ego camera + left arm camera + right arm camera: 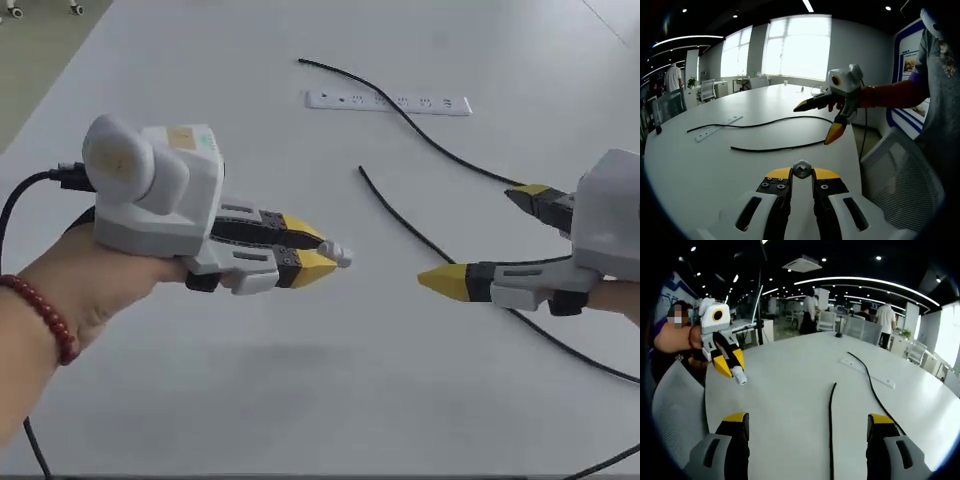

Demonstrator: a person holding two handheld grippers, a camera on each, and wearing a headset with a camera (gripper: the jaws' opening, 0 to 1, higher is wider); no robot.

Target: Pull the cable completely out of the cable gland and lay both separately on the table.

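Left gripper (328, 250) clamped on cable gland (342, 256), up off the bench (300, 380).
Right gripper (468, 236) jaws wide apart, gripping nothing. Cable (400, 215) lies loose on the bench, running under the gap between its jaws, clear of the gland. Second cable (440, 150) and power strip (388, 102) beyond.

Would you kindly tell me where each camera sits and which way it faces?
Head view: on the headset, looking forward and down at the table; the person's left hand, left gripper and right gripper show.
Left gripper view: on the left gripper, looking along its jaws, shut on the cable gland, towards the open right gripper and the person's arm.
Right gripper view: on the right gripper, looking between its open jaws, over the cable, at the left gripper.
Shared: all three show the cable and power strip.
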